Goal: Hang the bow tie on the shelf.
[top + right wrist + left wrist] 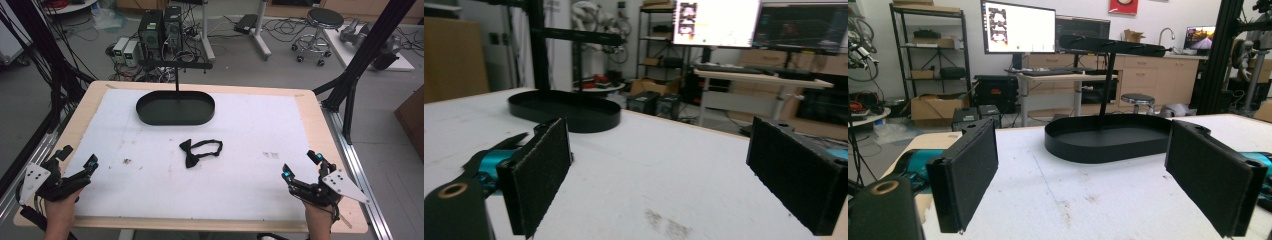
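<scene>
A black bow tie (199, 151) lies flat near the middle of the white worktop (250, 150), its strap looped out to the right, well apart from both grippers; it is the loose item nearest them and so probably what the work concerns. Beyond it, toward the far edge, stands a black oval tray (175, 108) with a thin post rising to a crossbar (176, 64), which looks meant for hanging or laying small accessories, so the tie likely belongs there. The left gripper (76, 161) rests at the near left corner, held in a hand (61, 210) coming up from the bottom edge, angled inward toward the centre. The right gripper (301, 165) mirrors it at the near right. Both sets of jaws stand wide apart and hold nothing, a ready pose ahead of any reach.
</scene>
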### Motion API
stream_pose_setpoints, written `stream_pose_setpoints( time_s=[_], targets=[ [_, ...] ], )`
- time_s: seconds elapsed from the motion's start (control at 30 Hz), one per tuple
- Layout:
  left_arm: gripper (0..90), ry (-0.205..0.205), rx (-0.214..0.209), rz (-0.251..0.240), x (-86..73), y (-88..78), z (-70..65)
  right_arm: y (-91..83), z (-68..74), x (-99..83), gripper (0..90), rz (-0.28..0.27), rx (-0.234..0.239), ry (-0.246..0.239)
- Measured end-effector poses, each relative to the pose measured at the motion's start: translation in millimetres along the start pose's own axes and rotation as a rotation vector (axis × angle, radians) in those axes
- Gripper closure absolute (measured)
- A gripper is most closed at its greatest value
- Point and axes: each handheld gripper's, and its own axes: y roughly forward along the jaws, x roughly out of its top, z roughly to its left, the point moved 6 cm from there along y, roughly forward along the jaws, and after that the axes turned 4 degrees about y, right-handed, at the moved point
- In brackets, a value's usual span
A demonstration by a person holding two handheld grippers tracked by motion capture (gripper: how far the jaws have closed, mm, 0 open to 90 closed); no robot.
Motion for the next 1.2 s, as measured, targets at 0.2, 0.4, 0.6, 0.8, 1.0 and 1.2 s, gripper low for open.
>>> stream_pose_setpoints(
  time_s=[0.2, 0.4, 0.6, 0.8, 1.0, 1.2],
  targets=[
    [14.0, -0.001, 0.007, 0.002, -0.8, -0.3, 1.2, 19.8, 26.3, 5.5, 9.7, 0.061, 0.123, -0.078],
    [14.0, 0.0, 0.001, 0.003, -1.1, 0.5, -0.6, 51.9, 54.4, 5.9, 9.7, 0.136, 0.233, -0.096],
    [14.0, 0.0, 0.002, 0.004, -1.1, 0.0, 0.1, 84.1, 78.0, 2.4, 9.8, 0.194, 0.318, -0.151],
    [14.0, 0.002, 0.001, 0.008, -1.6, 0.8, -0.8, 117.4, 104.2, 5.5, 9.8, 0.254, 0.417, -0.16],
    [14.0, 0.005, -0.005, 0.009, -2.0, 1.9, -2.0, 152.8, 125.7, 0.3, 9.8, 0.334, 0.512, -0.177],
    [14.0, 0.0, -0.005, 0.008, -2.3, 2.1, -1.2, 177.8, 138.1, -11.9, 9.9, 0.411, 0.588, -0.224]
  ],
)
